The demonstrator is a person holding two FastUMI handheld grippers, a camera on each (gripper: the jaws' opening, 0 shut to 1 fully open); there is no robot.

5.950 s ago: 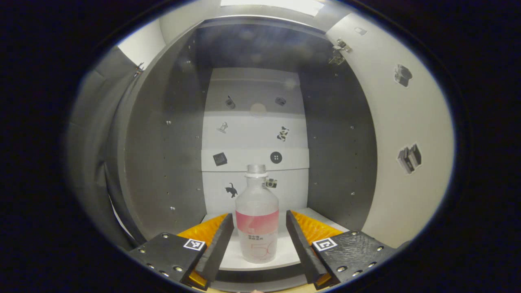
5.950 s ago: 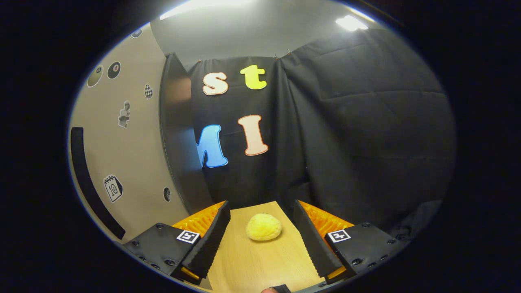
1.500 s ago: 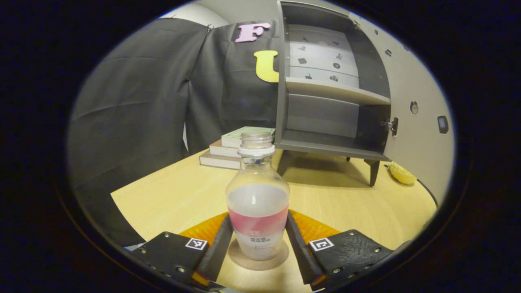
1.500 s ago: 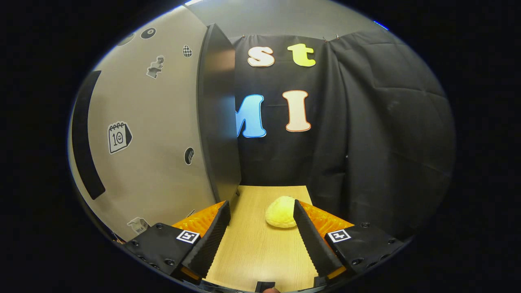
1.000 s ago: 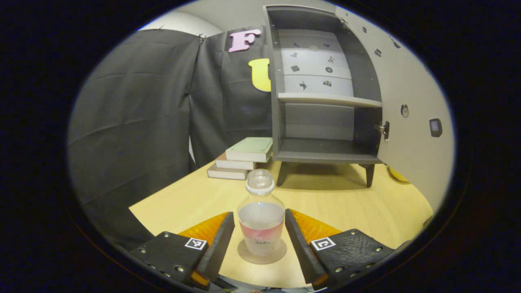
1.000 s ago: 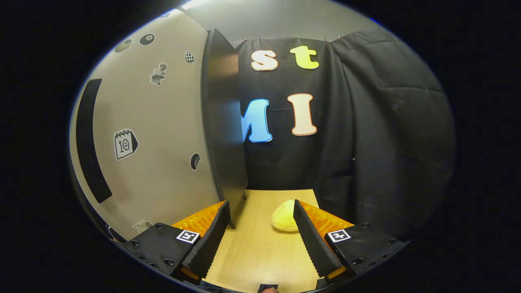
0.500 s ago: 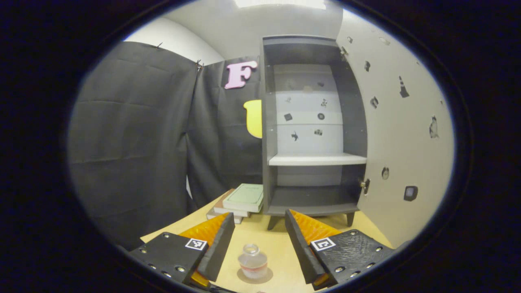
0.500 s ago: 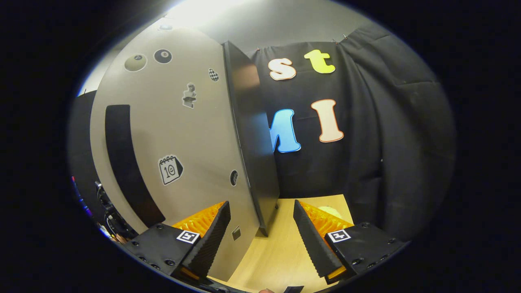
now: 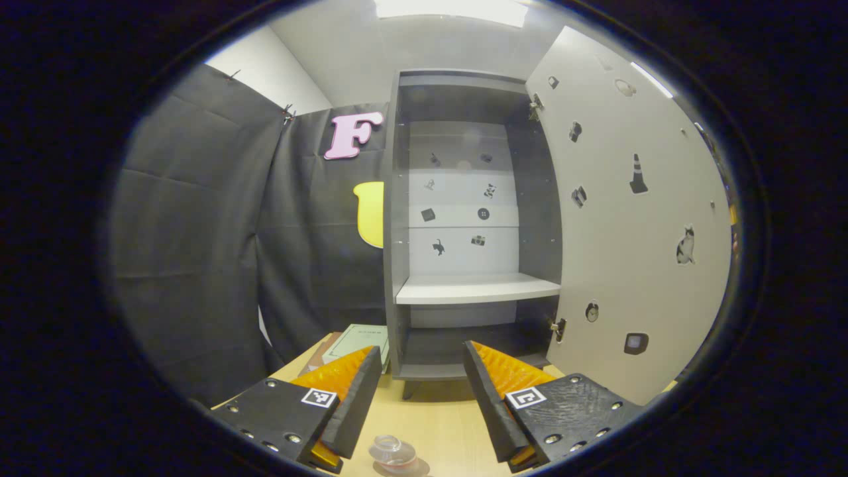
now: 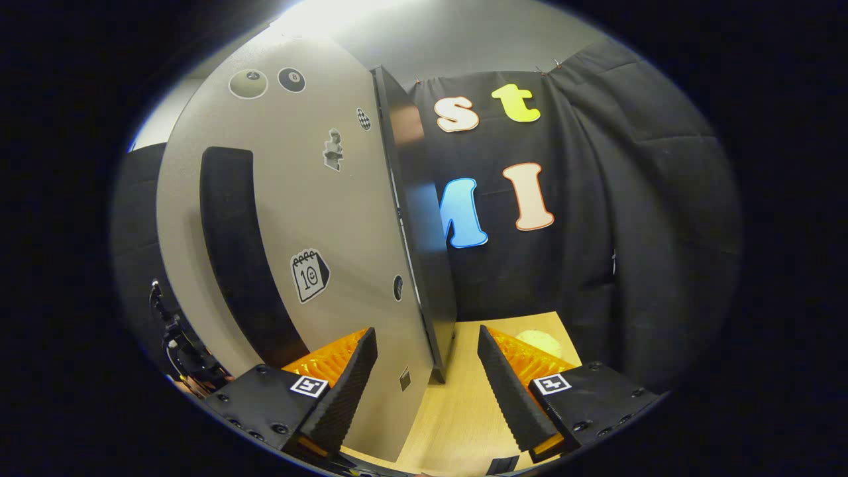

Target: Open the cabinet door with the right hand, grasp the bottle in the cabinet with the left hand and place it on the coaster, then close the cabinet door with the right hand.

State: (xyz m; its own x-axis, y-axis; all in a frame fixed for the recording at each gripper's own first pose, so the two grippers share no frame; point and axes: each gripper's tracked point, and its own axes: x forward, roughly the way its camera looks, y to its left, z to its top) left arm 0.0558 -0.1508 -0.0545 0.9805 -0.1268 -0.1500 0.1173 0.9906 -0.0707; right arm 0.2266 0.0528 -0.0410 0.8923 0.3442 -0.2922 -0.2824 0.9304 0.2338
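The clear plastic bottle (image 9: pixel 392 452), uncapped, stands on a round coaster (image 9: pixel 414 470) on the pale wooden table (image 9: pixel 440 421), cut off at the view's bottom edge. The left gripper (image 9: pixel 419 391) gapes empty above it. The right gripper (image 10: pixel 424 377), wide open, straddles the flat stickered cabinet door's (image 10: pixel 344 218) edge; contact is unclear. The grey cabinet (image 9: pixel 464 218) stands open.

In the left gripper view the bottle (image 9: pixel 392 453) sits at the very bottom, its lower body cut off by the edge, and whatever it stands on cannot be made out. The books (image 9: pixel 350 340) on the counter (image 9: pixel 434 424) are partly hidden behind one of the left gripper's fingers (image 9: pixel 354 404). In the right gripper view the cabinet door (image 10: pixel 311 225) stands edge-on and covers the cabinet's inside, and a pale yellow lump (image 10: pixel 540 341) is half hidden behind one of the right gripper's fingers (image 10: pixel 510 391), too little showing to tell what it is.
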